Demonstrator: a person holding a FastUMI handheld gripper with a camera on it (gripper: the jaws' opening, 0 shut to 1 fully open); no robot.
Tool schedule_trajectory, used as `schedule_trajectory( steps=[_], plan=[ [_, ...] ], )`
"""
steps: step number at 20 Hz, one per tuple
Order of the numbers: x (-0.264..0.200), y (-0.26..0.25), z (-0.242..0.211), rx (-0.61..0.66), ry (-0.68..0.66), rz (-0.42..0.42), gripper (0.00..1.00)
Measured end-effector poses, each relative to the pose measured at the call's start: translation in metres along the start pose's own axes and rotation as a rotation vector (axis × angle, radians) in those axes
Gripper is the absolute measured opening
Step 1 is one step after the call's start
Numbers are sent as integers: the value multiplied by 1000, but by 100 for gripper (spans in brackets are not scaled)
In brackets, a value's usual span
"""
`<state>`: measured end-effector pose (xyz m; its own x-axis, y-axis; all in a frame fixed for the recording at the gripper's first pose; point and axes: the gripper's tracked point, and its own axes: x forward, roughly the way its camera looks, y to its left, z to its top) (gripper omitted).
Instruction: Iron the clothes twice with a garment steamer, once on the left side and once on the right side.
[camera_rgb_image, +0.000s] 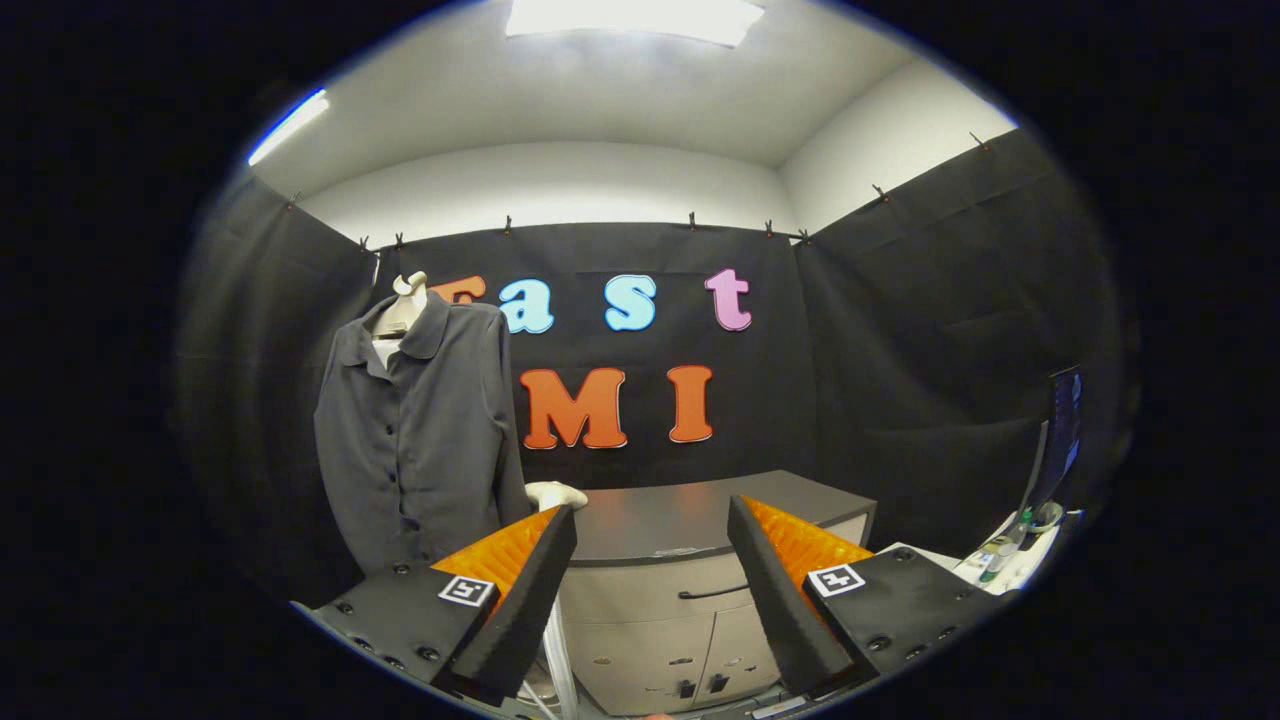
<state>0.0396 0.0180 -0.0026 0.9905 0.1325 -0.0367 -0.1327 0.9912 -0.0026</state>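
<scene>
Gripper (652, 520) nearest, fingers spread wide apart, gripping nothing. Beyond and between them, cabinet (690, 600) with dark top, drawer handle and doors on its front. Pale steamer head (556, 494) resting at cabinet's left end, just past the left finger; pale hose (556, 640) dropping below it. Dark buttoned shirt (420, 440) hung on a mannequin (408, 300), left of cabinet, well beyond fingers. Clutter (1010, 555) far right.

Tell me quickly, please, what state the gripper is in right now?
Gripper: open, fingers spread wide with nothing between them, a dark-topped cabinet just ahead.
</scene>
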Motion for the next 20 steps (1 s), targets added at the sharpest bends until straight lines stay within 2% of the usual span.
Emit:
schedule_trajectory(
  steps=[2, 5, 9, 12, 16, 20],
  plan=[
    [19, 11, -10, 51, 20, 71, 98],
    [48, 25, -18, 107, 89, 128, 98],
    [79, 63, 8, 106, 99, 219, 98],
    [109, 81, 14, 45, 90, 193, 98],
    [191, 82, 1, -13, 114, 97, 98],
    [260, 104, -56, -8, 318, 133, 99]
  ],
)
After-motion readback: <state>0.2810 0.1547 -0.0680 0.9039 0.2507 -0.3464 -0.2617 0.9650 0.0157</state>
